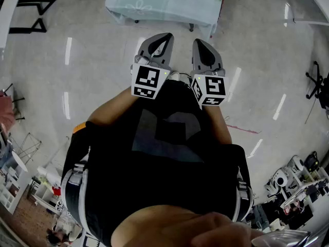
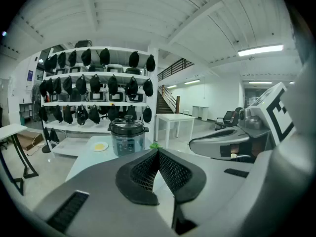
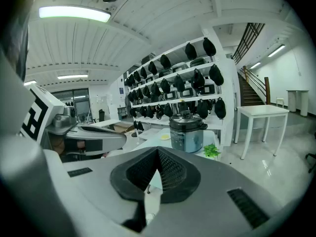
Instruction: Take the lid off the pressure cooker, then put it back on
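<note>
the left gripper (image 2: 158, 150) has its jaws together, tips meeting with nothing between them. just past the tips stands the pressure cooker (image 2: 128, 137) on a pale table (image 2: 81, 159), its lid (image 2: 128, 127) on. left of the cooker lies a small yellow dish (image 2: 100, 146); at its right, a green sprig (image 2: 155, 145). behind the cooker is a shelf rack (image 2: 94, 90); well to its right, the right gripper (image 2: 232, 142).

Shelf rack (image 2: 94, 90): white, rows of black objects (image 2: 112, 85) along it
White table (image 2: 175, 120): just right of the rack
Staircase (image 2: 165, 100): behind the rack's right end
Yellow dish (image 2: 100, 146): on the surface (image 2: 81, 159) before the rack
Green plant (image 3: 211, 151): before the rack's right end
</note>
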